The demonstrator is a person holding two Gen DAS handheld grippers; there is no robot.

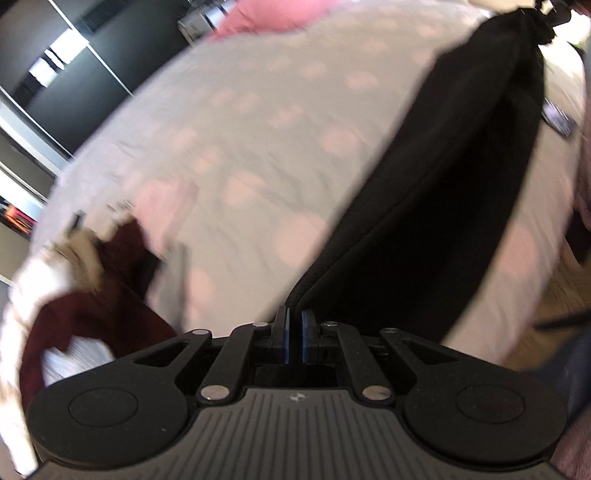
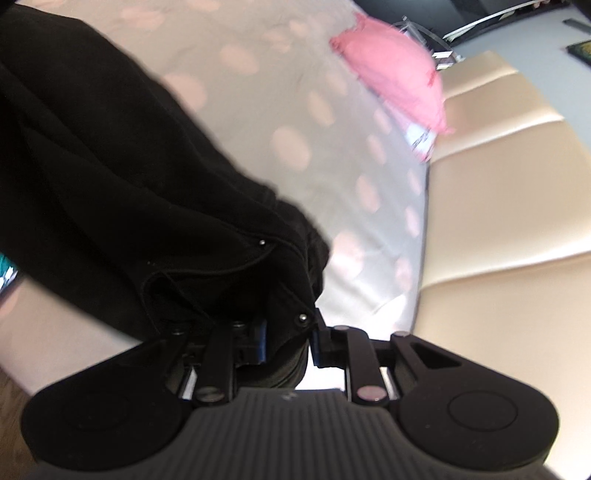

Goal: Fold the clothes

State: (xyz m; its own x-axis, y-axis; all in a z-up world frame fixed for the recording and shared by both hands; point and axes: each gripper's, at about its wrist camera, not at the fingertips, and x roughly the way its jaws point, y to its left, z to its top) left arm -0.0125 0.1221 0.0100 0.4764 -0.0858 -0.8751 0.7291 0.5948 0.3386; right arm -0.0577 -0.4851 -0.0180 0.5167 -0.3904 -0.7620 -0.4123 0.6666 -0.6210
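A black garment (image 1: 461, 177) is stretched in the air above a bed with a grey sheet with pink dots (image 1: 240, 147). My left gripper (image 1: 295, 325) is shut on one end of it; the cloth runs from its blue pads up to the far right, where the right gripper (image 1: 546, 14) holds the other end. In the right wrist view my right gripper (image 2: 290, 339) is shut on a bunched, thick part of the black garment (image 2: 110, 166), near a seam with metal snaps. The cloth hides the left finger's tip.
A heap of maroon and white clothes (image 1: 92, 288) lies at the bed's left edge. A pink pillow (image 2: 399, 81) sits at the bed's head by a cream padded headboard (image 2: 498, 184). Dark wardrobe doors (image 1: 92, 55) stand behind.
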